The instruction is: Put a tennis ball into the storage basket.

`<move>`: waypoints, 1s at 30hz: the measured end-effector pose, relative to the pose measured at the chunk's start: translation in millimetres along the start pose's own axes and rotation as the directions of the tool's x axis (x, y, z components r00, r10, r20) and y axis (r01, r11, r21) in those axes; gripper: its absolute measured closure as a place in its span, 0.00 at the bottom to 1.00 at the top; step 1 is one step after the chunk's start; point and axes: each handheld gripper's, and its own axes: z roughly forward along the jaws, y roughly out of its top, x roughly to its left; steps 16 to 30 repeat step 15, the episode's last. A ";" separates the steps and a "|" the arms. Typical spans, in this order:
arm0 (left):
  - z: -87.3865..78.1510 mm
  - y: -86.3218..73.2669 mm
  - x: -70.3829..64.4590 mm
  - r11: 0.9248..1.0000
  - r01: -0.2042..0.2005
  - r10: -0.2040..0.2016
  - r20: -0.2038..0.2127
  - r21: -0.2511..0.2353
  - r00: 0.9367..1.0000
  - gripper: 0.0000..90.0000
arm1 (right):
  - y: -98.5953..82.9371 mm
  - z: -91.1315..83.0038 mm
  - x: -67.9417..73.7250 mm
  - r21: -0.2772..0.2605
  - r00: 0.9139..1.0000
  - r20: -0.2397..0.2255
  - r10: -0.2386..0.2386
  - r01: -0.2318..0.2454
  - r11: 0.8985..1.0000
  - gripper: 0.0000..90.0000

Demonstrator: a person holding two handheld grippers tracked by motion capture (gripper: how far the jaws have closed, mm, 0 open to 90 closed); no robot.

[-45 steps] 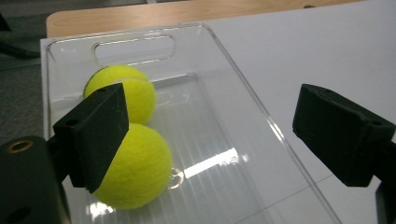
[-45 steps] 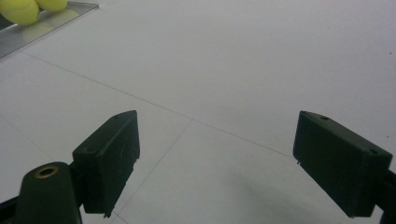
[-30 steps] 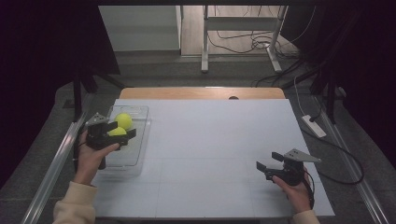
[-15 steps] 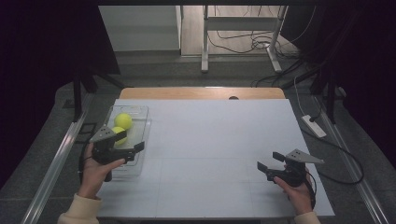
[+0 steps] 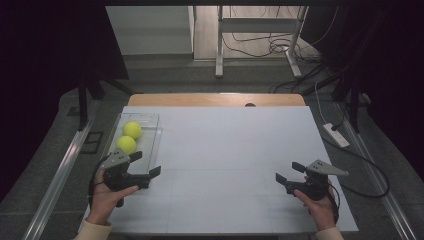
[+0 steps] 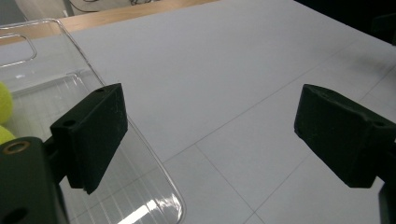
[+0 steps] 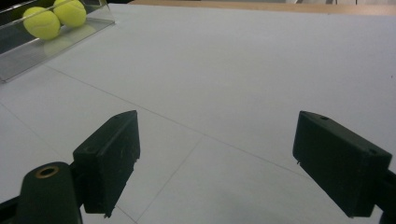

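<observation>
Two fuzzy yellow-green tennis balls lie in a clear rectangular plastic tray [image 5: 150, 131] at the far-left part of the white counter [image 5: 230, 150], the near ball [image 5: 126, 144] touching or almost touching the far ball [image 5: 132, 129]. The left gripper [image 5: 144, 165] hangs over the tray's near end, its jaws spread wide and holding nothing; in the left gripper view the tray's rounded near corner [image 6: 154, 186] sits between them. The right gripper [image 5: 289, 172] rests low at the near right, well apart from the tray, its jaws likewise wide apart and empty.

Each ball looks light, springy and felt-covered, so it should give a little under pressure and resist slipping, yet it will likely roll at a nudge. The soundest hold is probably across the widest part, one jaw on either side, approached from above, since the tray walls and the neighbouring ball crowd the sides. A ball has no heading or long axis of its own. The pair lines up near to far, along the tray's long axis.
</observation>
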 end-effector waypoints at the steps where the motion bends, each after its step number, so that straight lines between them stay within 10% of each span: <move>1: 0.0 -1.0 -0.6 1.000 0.001 -0.001 0.002 0.002 1.000 0.12 | 1.2 -0.9 0.6 -0.006 1.000 -0.001 -0.006 0.006 1.000 0.17; 30: 5.1 -0.9 -1.0 1.000 0.010 -0.010 0.016 0.005 1.000 0.12 | 3.7 -1.2 4.0 -0.008 0.999 -0.009 -0.031 0.030 1.000 0.17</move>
